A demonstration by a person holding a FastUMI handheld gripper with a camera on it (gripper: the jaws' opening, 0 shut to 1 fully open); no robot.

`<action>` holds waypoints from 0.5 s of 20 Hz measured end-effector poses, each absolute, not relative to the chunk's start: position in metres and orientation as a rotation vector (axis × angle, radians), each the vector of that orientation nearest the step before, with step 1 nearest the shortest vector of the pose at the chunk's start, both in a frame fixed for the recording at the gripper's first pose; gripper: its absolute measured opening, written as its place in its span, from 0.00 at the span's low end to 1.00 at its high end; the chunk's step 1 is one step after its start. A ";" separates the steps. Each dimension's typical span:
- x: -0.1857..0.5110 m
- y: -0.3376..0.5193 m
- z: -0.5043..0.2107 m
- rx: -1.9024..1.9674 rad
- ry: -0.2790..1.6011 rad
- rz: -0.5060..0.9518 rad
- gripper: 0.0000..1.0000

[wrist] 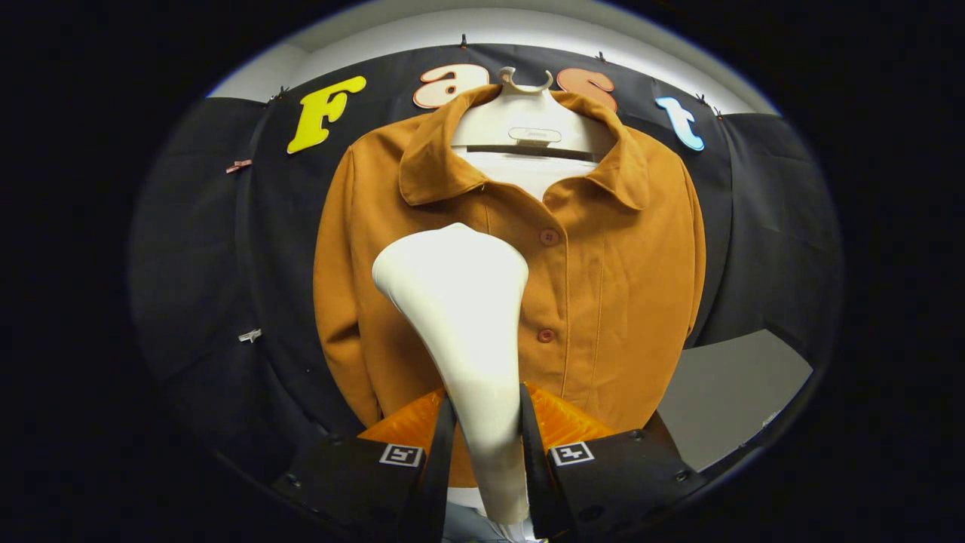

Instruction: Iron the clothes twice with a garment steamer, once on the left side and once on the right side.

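An orange-brown buttoned shirt [603, 286] hangs on a white hanger [528, 113] against the black booth wall, straight ahead of me. My gripper [486, 434] is shut on the white garment steamer [460, 302], both fingers pressing its narrow handle. The steamer's wide head rises beyond the fingers and stands in front of the shirt's left half, at chest height, left of the button row. Whether the head touches the cloth cannot be told. Two buttons [549, 237] show beside the head.
Black cloth wall [211, 264] surrounds the shirt on both sides. A grey tabletop [724, 392] lies low to the right of the shirt. Small clips [249, 335] pin the cloth at the left.
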State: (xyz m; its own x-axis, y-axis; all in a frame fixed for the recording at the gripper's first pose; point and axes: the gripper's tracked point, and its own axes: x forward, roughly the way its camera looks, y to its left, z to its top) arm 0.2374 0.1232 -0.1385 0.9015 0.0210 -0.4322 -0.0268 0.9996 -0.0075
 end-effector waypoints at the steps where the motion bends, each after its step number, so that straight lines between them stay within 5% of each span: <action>1: 0.239 0.124 -0.144 -0.010 0.459 0.017 0.47; 10: 0.250 0.135 -0.209 0.009 0.617 0.006 0.47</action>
State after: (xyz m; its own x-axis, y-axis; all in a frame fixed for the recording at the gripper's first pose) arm 0.2500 0.1347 -0.2086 0.8156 0.0080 -0.5786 -0.0027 0.9999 0.0100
